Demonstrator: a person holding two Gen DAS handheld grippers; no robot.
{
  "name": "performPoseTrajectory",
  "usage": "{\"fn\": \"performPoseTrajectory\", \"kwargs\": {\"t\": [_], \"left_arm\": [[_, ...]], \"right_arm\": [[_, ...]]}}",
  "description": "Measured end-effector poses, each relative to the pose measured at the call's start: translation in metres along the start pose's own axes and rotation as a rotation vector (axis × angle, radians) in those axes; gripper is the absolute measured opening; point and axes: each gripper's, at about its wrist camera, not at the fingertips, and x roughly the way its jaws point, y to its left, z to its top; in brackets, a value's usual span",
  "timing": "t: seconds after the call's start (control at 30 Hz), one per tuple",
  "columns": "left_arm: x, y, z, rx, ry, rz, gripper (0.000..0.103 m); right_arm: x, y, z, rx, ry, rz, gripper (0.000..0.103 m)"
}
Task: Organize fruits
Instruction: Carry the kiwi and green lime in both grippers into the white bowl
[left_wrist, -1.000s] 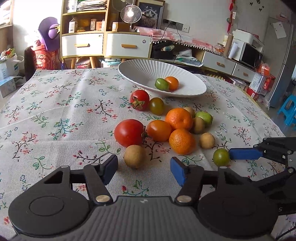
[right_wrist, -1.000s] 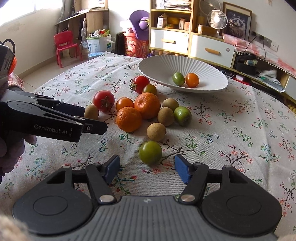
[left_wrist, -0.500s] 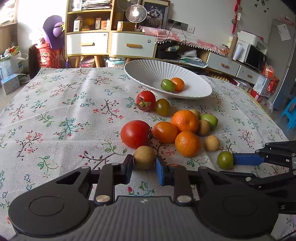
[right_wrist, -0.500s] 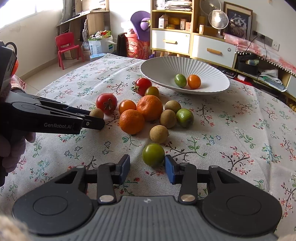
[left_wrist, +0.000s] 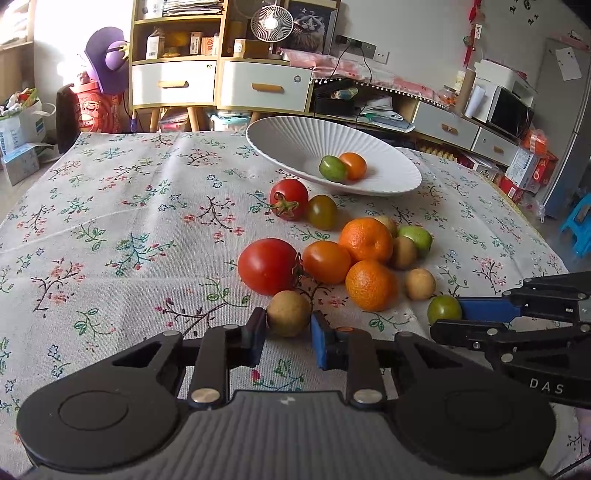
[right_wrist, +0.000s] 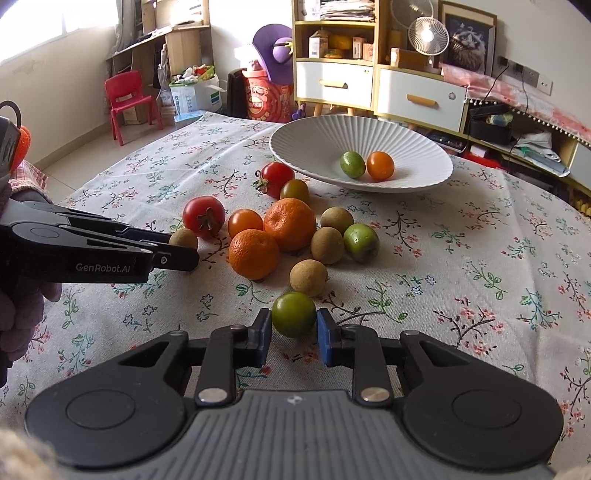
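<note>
My left gripper (left_wrist: 288, 328) is shut on a small brown fruit (left_wrist: 288, 313) resting on the tablecloth. My right gripper (right_wrist: 294, 328) is shut on a green tomato (right_wrist: 293, 314), also on the cloth; this tomato shows in the left wrist view (left_wrist: 443, 309) too. A pile of fruits lies beyond: two oranges (right_wrist: 253, 253), red tomatoes (left_wrist: 267, 266), brown and green ones. A white ribbed bowl (right_wrist: 306, 142) at the back holds a green fruit (right_wrist: 352, 164) and a small orange one (right_wrist: 380, 165).
The floral tablecloth (left_wrist: 122, 229) covers the whole table. Behind the table stand a drawer cabinet (left_wrist: 221, 83), a fan (left_wrist: 271, 23) and a red child's chair (right_wrist: 127, 99). The table's right edge drops off near a blue stool (left_wrist: 578, 225).
Both grippers have moved forward and closed: the left around the brown fruit, the right around the green tomato. The fruits have stayed on the cloth.
</note>
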Motion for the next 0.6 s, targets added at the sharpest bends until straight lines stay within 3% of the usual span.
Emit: {"fn": "performPoseTrajectory", "kwargs": {"t": [0.2, 0.6], "left_arm": [[-0.008, -0.003, 0.000, -0.006, 0.017, -0.030, 0.019], [-0.022, -0.015, 0.017, 0.010, -0.023, -0.066, 0.019]], "right_arm": [[-0.007, -0.003, 0.007, 0.022, -0.015, 0.021, 0.023], [-0.019, -0.012, 0.030, 0.072, -0.079, 0.011, 0.023]]}}
